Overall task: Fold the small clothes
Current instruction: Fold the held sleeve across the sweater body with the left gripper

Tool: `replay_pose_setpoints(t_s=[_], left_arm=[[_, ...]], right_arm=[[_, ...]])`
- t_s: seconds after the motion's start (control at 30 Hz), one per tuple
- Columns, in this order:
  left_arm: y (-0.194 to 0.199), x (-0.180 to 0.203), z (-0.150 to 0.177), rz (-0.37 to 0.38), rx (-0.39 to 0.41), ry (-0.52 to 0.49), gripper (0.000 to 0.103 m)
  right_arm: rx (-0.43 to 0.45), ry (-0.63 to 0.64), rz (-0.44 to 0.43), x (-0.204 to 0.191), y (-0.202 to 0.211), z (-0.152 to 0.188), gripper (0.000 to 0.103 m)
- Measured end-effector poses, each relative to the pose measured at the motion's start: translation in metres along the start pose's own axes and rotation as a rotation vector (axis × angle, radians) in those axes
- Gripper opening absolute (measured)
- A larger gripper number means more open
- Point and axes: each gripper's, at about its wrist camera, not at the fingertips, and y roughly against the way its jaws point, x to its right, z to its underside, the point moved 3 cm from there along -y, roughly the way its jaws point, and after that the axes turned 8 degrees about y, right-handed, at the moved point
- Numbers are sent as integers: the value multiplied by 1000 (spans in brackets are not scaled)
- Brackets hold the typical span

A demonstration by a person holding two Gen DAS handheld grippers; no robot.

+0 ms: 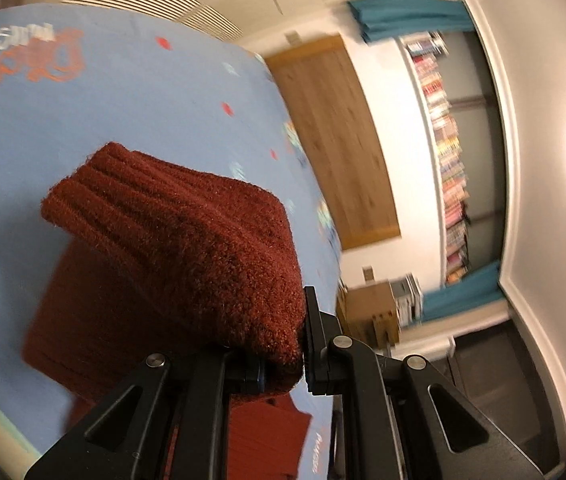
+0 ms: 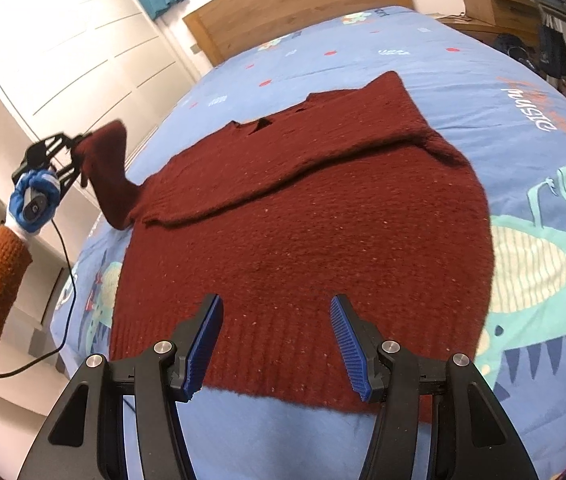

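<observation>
Maroon sweater [image 2: 303, 216] sleeve clamped in left gripper [image 1: 283, 356] fingers, right gripper [image 2: 277, 344] fingers spread apart above its hem

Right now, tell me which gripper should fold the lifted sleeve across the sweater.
Left. The left gripper is already shut on the sleeve, lifted off the bed. The right gripper hangs open over the sweater hem, far from that sleeve.

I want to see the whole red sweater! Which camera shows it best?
The right wrist view: the sweater lies spread on the bed, one sleeve already folded across. The left claw lifts the other sleeve. The left wrist view shows only that sleeve's cuff, close up.
</observation>
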Motion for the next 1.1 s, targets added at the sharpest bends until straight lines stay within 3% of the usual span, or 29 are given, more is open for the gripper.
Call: replay_pose_setpoints(t_s=[0.23, 0.37, 0.63, 0.93, 1.03, 1.1], left_arm=[[-40, 39, 50, 30, -132, -61, 11], [-68, 46, 88, 6, -226, -100, 11], [-112, 0, 169, -151, -386, -139, 11], [-117, -53, 216, -338, -510, -200, 11], [-115, -45, 223, -351, -526, -227, 17], [-104, -44, 227, -347, -527, -247, 29]], right_arm=[[22, -22, 15, 18, 18, 5, 58], [30, -37, 27, 28, 25, 7, 58], [20, -61, 24, 37, 25, 15, 58], [13, -66, 20, 41, 19, 12, 58], [13, -64, 15, 39, 17, 11, 58], [12, -58, 12, 38, 15, 10, 58]])
